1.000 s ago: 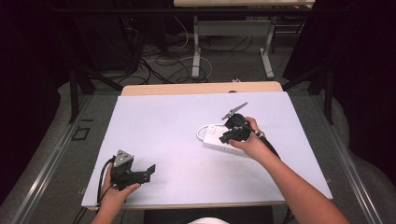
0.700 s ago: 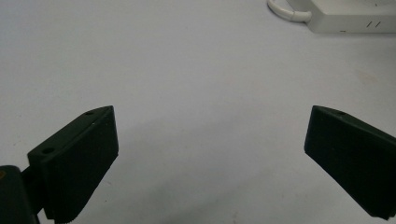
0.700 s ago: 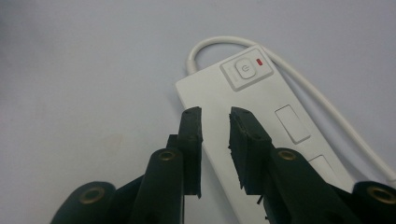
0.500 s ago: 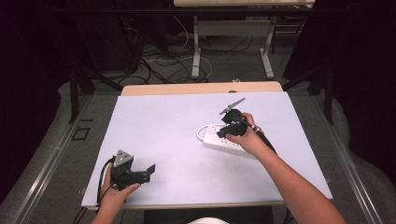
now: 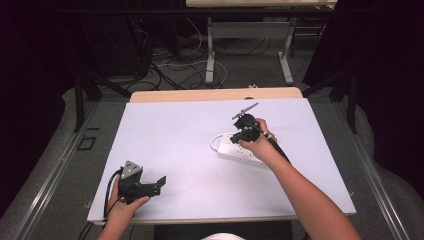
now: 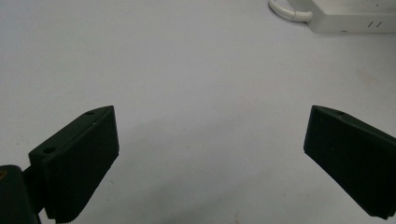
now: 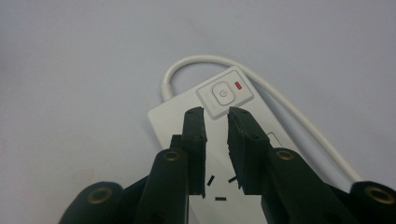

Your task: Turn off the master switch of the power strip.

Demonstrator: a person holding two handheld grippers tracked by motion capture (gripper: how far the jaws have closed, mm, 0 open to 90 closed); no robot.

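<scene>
A white power strip [image 5: 231, 148] lies right of the table's middle, its white cable [image 7: 299, 121] looping round the far end. In the right gripper view its switch button [image 7: 223, 94] and a red light [image 7: 239, 85] sit just beyond my jaw tips. My right gripper [image 7: 216, 114] hovers over the strip's switch end, jaws all but shut with a thin gap and nothing held; from above it [image 5: 239, 135] is tilted down onto the strip. My left gripper [image 5: 158, 183] rests at the front left, jaws wide open [image 6: 210, 140] over bare table. The strip's end [image 6: 355, 18] lies far ahead of them.
The white table top [image 5: 180, 135] has a wooden strip [image 5: 215, 94] along its far edge. Beyond it are desk legs and cables on the floor [image 5: 180, 65]. A black cable trails from the right gripper along the forearm [image 5: 280, 150].
My right gripper has crept a little left and farther along the power strip toward its switch end. The left gripper has stayed put.
</scene>
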